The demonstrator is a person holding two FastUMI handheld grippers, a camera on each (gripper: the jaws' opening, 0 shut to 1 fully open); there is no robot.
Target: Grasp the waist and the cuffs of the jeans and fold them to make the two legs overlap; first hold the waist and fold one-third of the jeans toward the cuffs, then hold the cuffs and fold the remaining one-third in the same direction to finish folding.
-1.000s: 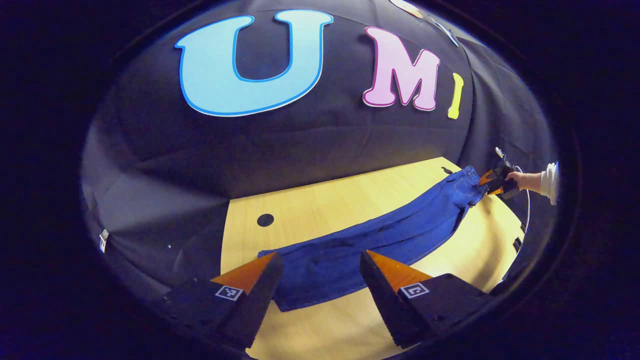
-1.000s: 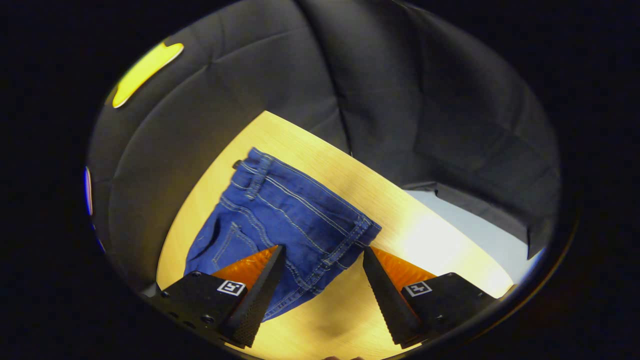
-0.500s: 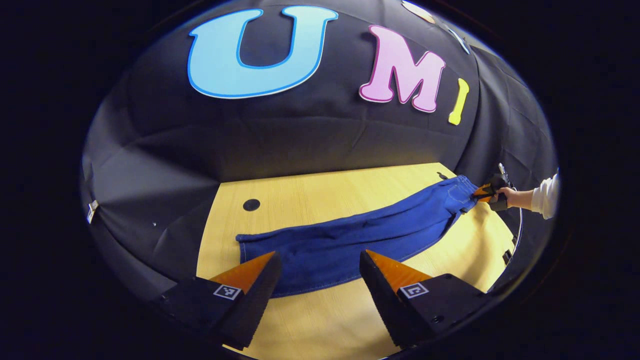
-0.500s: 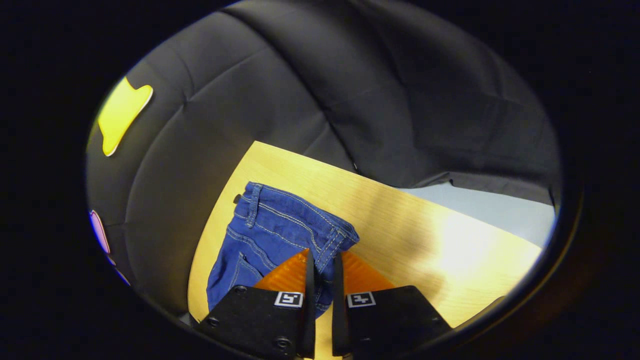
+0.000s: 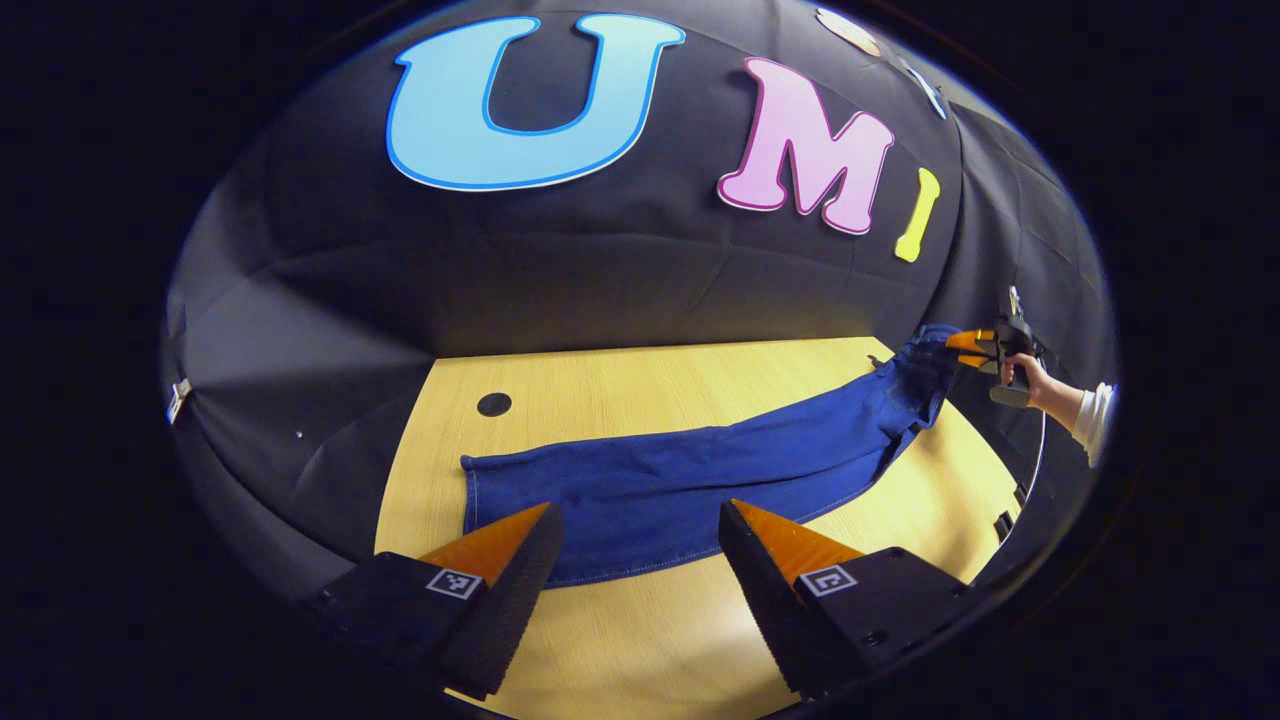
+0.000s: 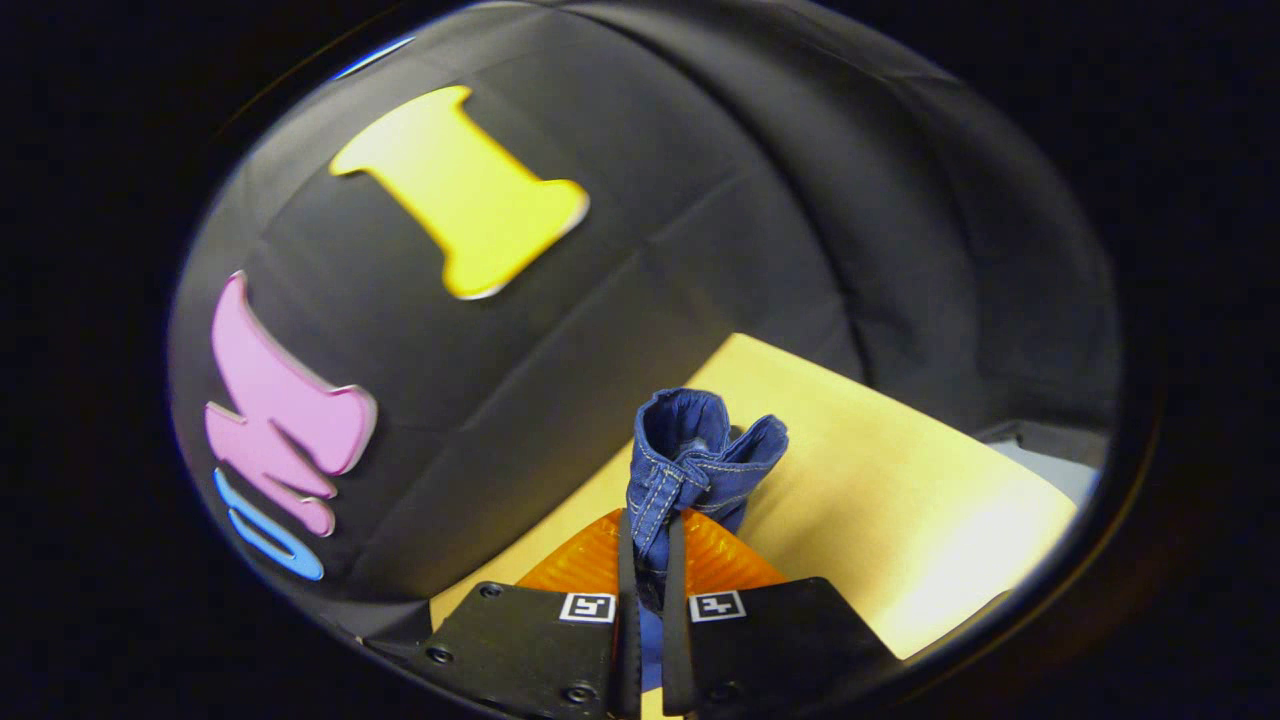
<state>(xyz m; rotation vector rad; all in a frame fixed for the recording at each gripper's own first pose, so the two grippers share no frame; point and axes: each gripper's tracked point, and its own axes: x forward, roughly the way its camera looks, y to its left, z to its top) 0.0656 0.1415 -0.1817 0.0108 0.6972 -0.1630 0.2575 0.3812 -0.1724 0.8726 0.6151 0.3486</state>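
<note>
Pinching the waist (image 6: 690, 450) of the jeans (image 5: 690, 475) between both fingers, our right gripper (image 6: 645, 590) has this end raised off the table (image 6: 900, 520); the denim stands bunched above the closed fingers. In the left gripper view we see the same gripper (image 5: 975, 348) far to the right, with the hand (image 5: 1030, 375) that holds it, and the jeans stretched flat across the wood toward us. Our left gripper (image 5: 635, 545) hangs spread wide over the cuffs (image 5: 520, 500), gripping nothing. We judge the risk is here: if the right one pulls before the left closes on the cuffs, the free end may drag and the legs will lie crooked. Also the pinch seems to take only a little cloth, so the waist could slip out.
</note>
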